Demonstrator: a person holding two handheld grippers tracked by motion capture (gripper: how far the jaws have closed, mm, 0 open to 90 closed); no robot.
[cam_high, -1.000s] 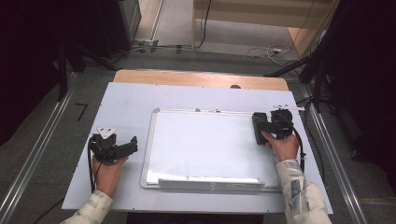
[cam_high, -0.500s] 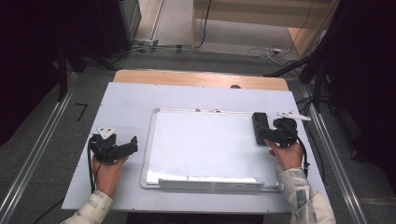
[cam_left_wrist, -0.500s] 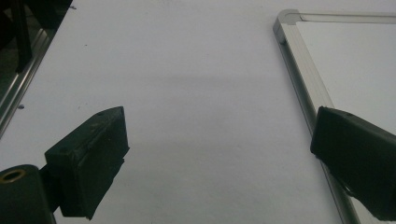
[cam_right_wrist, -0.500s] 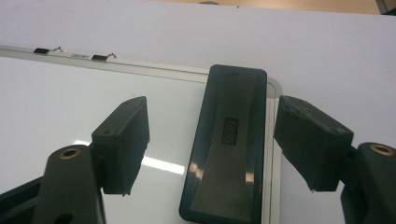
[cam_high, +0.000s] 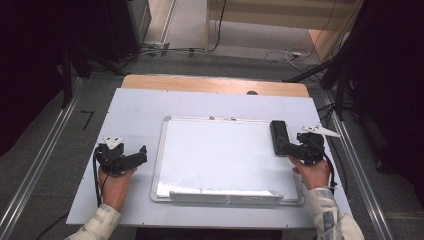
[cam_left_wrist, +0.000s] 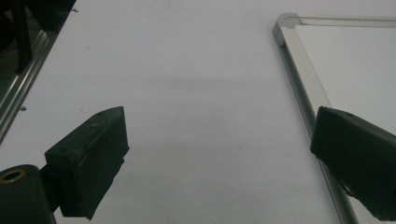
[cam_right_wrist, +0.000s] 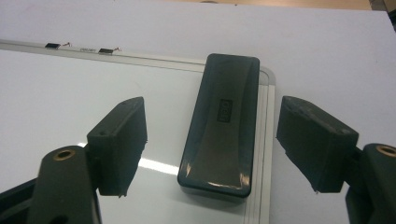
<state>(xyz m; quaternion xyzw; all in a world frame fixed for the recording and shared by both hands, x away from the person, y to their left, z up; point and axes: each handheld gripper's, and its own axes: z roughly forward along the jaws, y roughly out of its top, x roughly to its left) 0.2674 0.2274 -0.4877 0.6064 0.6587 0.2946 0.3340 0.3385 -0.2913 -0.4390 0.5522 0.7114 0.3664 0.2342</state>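
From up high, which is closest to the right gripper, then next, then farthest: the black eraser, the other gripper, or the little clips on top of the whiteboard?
From the right gripper:
1. Black eraser, just off its jaws, on the whiteboard's right edge.
2. Little clips, on the board's top rim, near the middle.
3. Left gripper, beyond the board's left side.

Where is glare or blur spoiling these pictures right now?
High view: soft overall, surroundings dark, a bright strip low on the white aluminium-framed whiteboard. Right gripper view: sharp; a lamp streak on the board, highlights on the glossy black rectangular eraser. Left gripper view: the near jaws look soft, and a faint shadow band crosses the white tabletop.
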